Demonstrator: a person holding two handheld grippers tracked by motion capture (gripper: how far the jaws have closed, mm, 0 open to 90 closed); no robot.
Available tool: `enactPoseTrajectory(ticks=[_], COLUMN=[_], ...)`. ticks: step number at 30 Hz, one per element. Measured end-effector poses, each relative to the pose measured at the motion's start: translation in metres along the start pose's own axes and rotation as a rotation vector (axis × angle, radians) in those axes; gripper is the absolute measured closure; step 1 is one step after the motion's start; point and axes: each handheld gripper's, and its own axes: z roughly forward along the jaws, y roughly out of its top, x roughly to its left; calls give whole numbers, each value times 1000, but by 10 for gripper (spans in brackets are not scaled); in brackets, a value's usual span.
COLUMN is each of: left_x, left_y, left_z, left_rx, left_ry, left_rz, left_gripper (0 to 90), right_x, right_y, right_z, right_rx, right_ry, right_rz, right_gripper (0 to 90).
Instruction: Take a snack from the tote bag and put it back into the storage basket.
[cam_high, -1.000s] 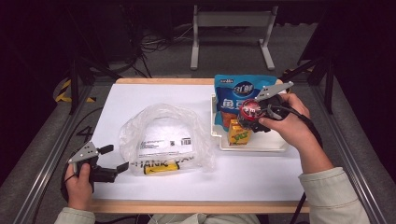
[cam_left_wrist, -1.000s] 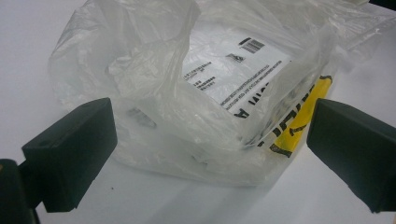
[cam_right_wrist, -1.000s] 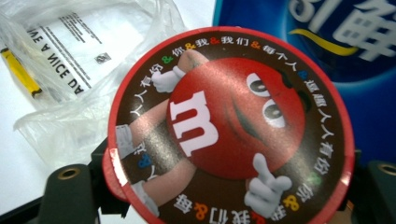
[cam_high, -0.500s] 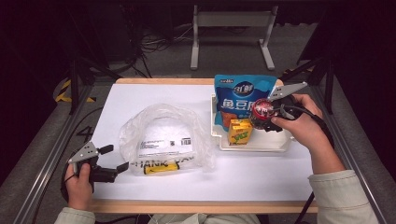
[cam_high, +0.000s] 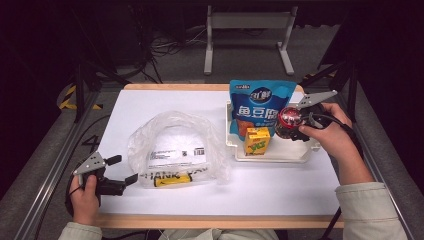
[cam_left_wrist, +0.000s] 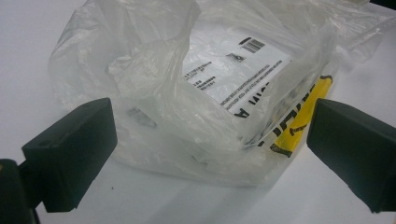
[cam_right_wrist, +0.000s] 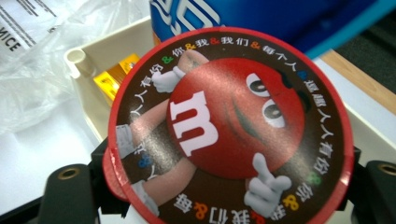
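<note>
The right gripper (cam_high: 295, 122) has its jaws spread wide around a round candy tub (cam_right_wrist: 229, 126), the black pads pressing its sides; its flat red-rimmed lid is glossy, printed with a red cartoon candy figure and a ring of small characters. The tub hangs over the right end of a shallow, off-white plastic tray (cam_high: 280, 152) with a raised rim. In the tray a boxy yellow carton (cam_high: 257, 141) stands upright, and a glossy blue snack pouch (cam_high: 260, 102) leans at the back. Well apart, the left gripper (cam_high: 122, 170) rests at the table's near left corner, jaws wide and empty, just short of a crumpled, clear plastic bag (cam_left_wrist: 187, 84) with a printed label and yellow lettering, lying on the smooth white table (cam_high: 280, 192).
</note>
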Motion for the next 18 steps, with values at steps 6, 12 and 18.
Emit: enactPoseTrajectory(ticks=[6, 12, 18], left_x=[0, 0, 0], left_y=[0, 0, 0], left_z=[0, 0, 0], left_rx=[1, 2, 3], left_ry=[0, 0, 0], left_rz=[2, 2, 3], left_gripper=[24, 24, 23], right_x=[-6, -9, -10], right_y=[-10, -18, -26], right_z=[6, 14, 23], right_rx=[-12, -14, -8], right_ry=[11, 10, 14], right_rz=[-12, -20, -24], right_gripper=[255, 255, 255])
